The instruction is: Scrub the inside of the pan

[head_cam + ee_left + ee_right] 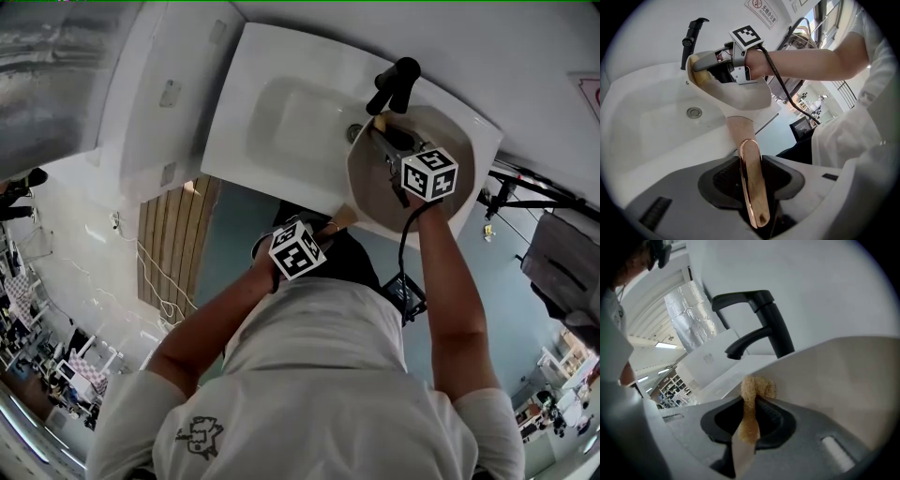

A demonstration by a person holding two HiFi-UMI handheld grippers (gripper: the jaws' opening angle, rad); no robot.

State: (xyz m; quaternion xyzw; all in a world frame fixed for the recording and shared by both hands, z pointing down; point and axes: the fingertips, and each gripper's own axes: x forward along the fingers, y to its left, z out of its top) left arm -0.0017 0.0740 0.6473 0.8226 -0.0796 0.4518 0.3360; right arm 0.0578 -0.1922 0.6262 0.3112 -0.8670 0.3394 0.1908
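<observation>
A beige pan (367, 197) is held tilted over the right end of the white sink. My left gripper (752, 174) is shut on its rose-gold handle (749, 164), which also shows in the head view, handle (342, 218) beside the left gripper (323, 232). My right gripper (384, 131) reaches into the pan, shut on a yellow-brown sponge (751, 401). The sponge (695, 71) presses on the pan's inner wall (843, 376) near the far rim. In the left gripper view the right gripper (707, 70) lies across the pan (747, 96).
A black faucet (395, 82) stands just behind the pan's far rim, close to the right gripper. The sink basin (286, 122) with its drain (694, 112) lies to the left. A white wall is behind the faucet (761, 322).
</observation>
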